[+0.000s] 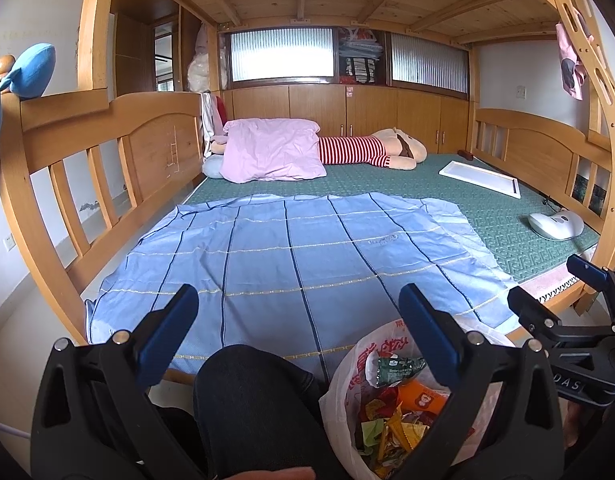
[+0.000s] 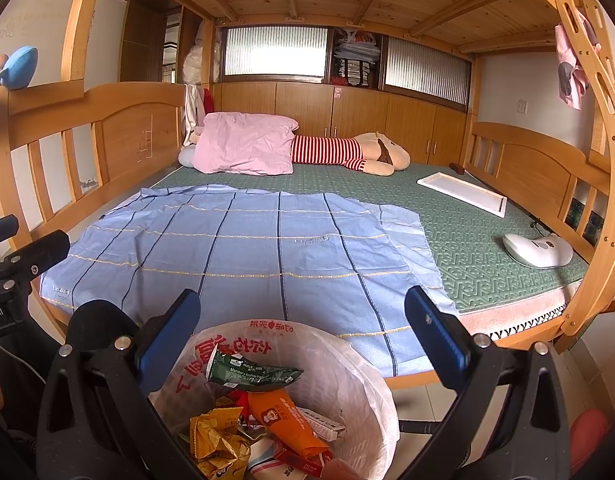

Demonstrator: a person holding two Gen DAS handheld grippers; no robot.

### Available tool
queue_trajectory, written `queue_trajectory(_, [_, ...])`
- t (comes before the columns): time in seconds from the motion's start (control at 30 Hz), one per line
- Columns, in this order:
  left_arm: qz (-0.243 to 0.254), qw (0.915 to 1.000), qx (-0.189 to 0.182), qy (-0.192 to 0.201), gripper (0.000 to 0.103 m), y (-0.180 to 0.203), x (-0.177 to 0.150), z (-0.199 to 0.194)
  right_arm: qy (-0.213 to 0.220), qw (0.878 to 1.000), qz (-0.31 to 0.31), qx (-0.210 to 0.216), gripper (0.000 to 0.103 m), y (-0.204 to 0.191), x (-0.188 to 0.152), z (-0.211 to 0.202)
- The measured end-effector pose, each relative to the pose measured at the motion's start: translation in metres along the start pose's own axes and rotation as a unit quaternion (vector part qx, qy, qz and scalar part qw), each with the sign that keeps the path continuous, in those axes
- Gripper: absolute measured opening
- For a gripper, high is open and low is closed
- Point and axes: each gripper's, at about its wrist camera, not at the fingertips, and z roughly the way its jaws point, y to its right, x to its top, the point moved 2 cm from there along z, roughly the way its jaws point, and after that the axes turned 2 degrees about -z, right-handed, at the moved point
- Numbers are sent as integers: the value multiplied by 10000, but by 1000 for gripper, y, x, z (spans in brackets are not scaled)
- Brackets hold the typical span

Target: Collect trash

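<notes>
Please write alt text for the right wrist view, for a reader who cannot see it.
The open right gripper hangs above a bin lined with a white plastic bag, which holds snack wrappers. Beyond lies a blue checked cloth on a wooden bunk bed.

The blue checked sheet (image 2: pixel 243 256) lies flat and bare across the near half of the bed, open to reach from above. Beyond the sheet, the pink pillow (image 2: pixel 245 148) and striped plush toy (image 2: pixel 347 152) block the far end. Right of it sit a white tray (image 2: pixel 465 192) and a white mouse-shaped pad (image 2: pixel 537 250). Wooden rails (image 2: pixel 95 132) wall the left side. Just before the sheet, the lined trash bin (image 2: pixel 347 368) stands open-topped.
</notes>
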Motion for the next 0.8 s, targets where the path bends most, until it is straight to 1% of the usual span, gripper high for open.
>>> queue_trajectory(0.8, [40, 9999, -48, -102, 100, 4, -3, 3, -76, 10000, 0, 34, 100, 0, -4, 6])
